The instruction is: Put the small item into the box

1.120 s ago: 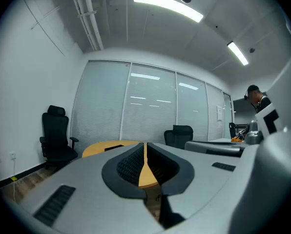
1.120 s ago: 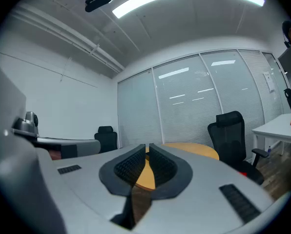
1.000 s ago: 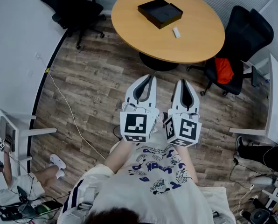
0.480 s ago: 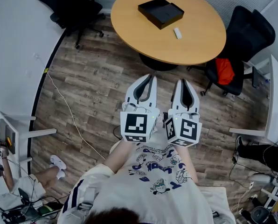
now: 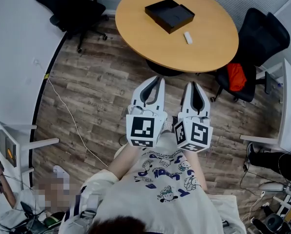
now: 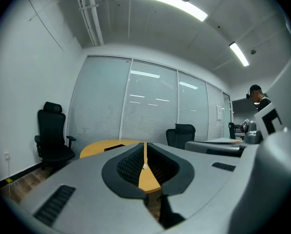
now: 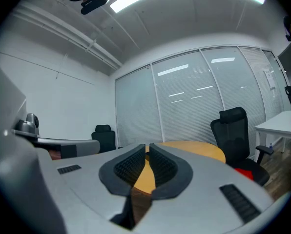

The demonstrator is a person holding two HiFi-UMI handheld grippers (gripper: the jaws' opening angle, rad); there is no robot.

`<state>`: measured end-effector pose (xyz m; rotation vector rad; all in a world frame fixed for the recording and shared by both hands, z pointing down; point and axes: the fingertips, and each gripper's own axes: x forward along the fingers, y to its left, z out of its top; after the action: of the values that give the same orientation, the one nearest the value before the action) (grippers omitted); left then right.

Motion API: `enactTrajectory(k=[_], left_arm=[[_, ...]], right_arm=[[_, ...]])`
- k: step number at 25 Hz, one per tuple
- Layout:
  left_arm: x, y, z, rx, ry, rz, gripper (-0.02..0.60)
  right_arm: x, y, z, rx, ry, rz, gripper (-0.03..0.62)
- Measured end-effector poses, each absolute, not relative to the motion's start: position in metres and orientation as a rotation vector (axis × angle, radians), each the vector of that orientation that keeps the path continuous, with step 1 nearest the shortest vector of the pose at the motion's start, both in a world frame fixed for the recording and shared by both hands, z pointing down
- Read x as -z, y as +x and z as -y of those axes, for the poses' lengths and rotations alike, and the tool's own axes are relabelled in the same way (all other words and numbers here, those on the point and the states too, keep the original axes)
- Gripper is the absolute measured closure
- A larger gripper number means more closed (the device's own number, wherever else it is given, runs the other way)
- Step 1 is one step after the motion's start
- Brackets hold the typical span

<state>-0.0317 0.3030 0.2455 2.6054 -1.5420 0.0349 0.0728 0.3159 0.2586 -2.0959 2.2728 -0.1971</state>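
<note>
A black open box (image 5: 169, 14) lies on the round wooden table (image 5: 150, 33), with the small white item (image 5: 187, 37) just to its right on the tabletop. Both grippers are held side by side over the wood floor, short of the table and pointing toward it. My left gripper (image 5: 156, 80) is shut with nothing in it, and so is my right gripper (image 5: 195, 85). In the left gripper view the jaws (image 6: 145, 144) meet in front of the table (image 6: 94, 149). The right gripper view shows the closed jaws (image 7: 148, 147) before the table (image 7: 199, 151).
A black office chair (image 5: 70, 6) stands left of the table; another (image 5: 258, 38) with a red thing (image 5: 236, 76) on it stands at the right. White desks sit at the right edge (image 5: 288, 106) and lower left (image 5: 13, 138). A cable (image 5: 72, 118) runs across the floor.
The person and both grippers have edged forward toward the table, which now sits slightly closer in the head view. Both pairs of jaws look the same as before.
</note>
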Motion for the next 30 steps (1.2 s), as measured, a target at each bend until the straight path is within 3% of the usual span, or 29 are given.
enactTrajectory(k=[16,30], left_arm=[[-0.268,-0.028,-0.258,-0.09,2.563,1.498,0.549],[-0.271,-0.012,-0.167,-0.103,2.514,1.583,0.551]], right_arm=[[-0.281,0.077,-0.277,0.281,-2.147,-2.287,0.55],[-0.287,0.102,-0.179,0.304,-2.095,-2.343,0.551]])
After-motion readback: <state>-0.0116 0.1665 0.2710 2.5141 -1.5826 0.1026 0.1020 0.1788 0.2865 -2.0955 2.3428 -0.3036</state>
